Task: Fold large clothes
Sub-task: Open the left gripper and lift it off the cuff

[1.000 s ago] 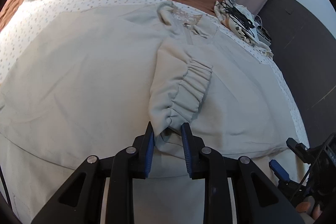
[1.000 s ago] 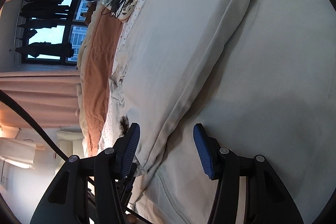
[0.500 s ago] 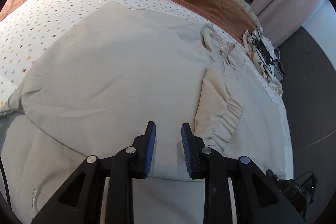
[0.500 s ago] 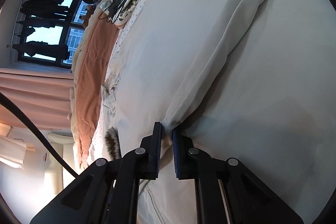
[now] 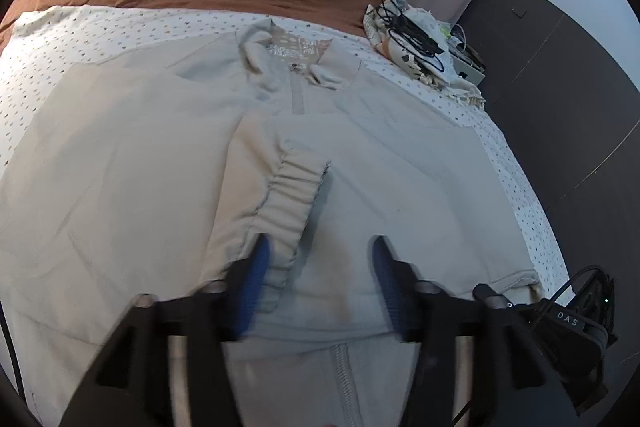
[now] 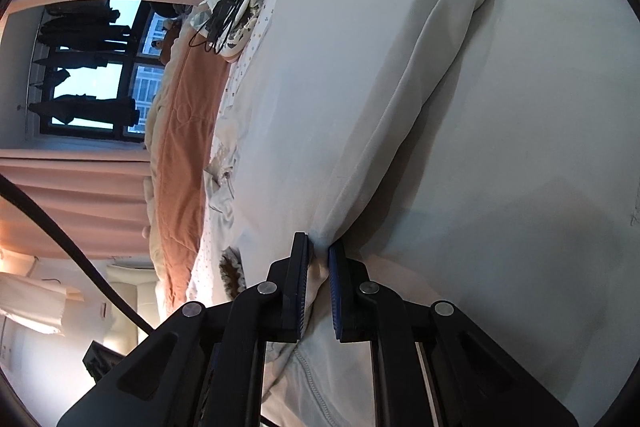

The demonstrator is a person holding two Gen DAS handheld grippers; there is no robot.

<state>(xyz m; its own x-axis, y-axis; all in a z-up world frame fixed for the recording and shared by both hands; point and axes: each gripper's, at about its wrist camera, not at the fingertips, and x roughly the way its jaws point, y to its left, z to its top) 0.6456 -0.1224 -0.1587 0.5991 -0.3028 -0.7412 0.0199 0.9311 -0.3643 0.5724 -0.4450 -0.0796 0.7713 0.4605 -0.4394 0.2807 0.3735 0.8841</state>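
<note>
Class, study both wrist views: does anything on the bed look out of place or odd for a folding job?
Yes. A tangle of black cables lies on a crumpled cloth at the bed's far corner, beside the beige jacket. The jacket's gathered cuff lies folded across its front.

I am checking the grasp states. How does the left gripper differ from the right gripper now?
The left gripper is open, while the right gripper is shut. The left holds nothing and sits above the jacket; the right pinches a fold of the jacket. Both have blue-padded fingers.
</note>
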